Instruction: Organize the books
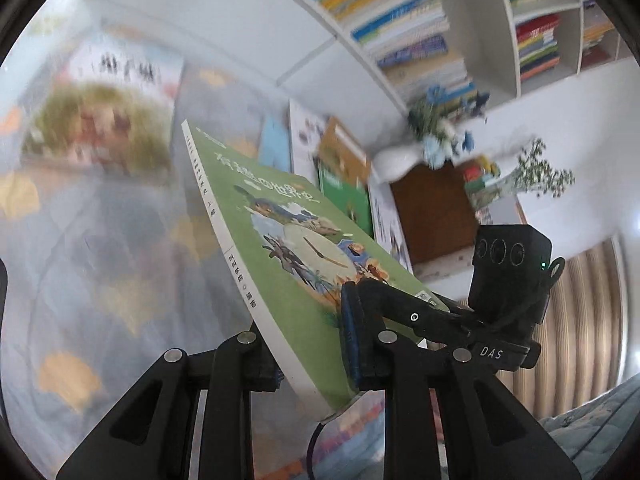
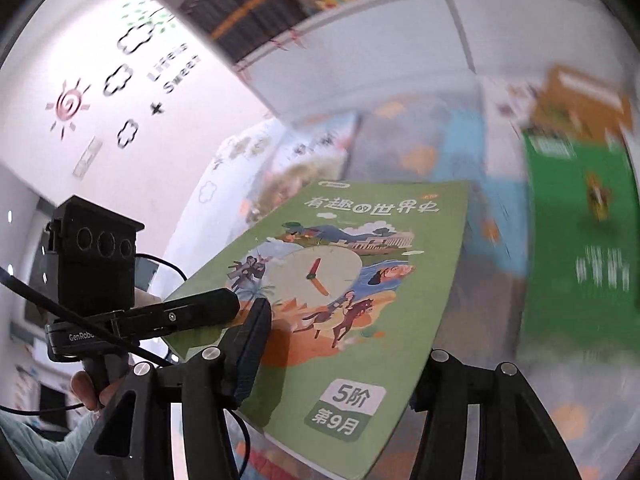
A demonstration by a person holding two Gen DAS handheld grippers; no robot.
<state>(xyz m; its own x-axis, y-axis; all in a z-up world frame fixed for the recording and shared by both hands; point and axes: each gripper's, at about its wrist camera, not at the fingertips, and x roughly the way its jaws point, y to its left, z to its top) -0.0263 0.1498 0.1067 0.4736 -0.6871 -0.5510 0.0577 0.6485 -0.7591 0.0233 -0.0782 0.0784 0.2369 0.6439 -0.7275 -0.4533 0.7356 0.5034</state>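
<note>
The task is judged to be midway: several books (image 1: 344, 172) are seen still scattered on the patterned bed (image 1: 100, 280), while the white shelf (image 1: 492, 24) at the far right is largely filled. One green book (image 2: 352, 288) is held aloft over the bed, clamped near its lower edge by both the left tongs (image 1: 308, 360) and the right tongs (image 2: 340, 364).

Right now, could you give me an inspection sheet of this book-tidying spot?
Surface: blurred blue-grey patterned cloth.
Job's things: green illustrated paperback book, raised; dark green flat book lying on the cloth.
Clutter: white vase of blue flowers.
Grippers: left gripper, fingers shut on the paperback; right gripper, fingers flank it, grip unclear.
Cables: black cable by the left gripper.
Surroundings: white bookshelf, filled; wall with sun decal.
</note>
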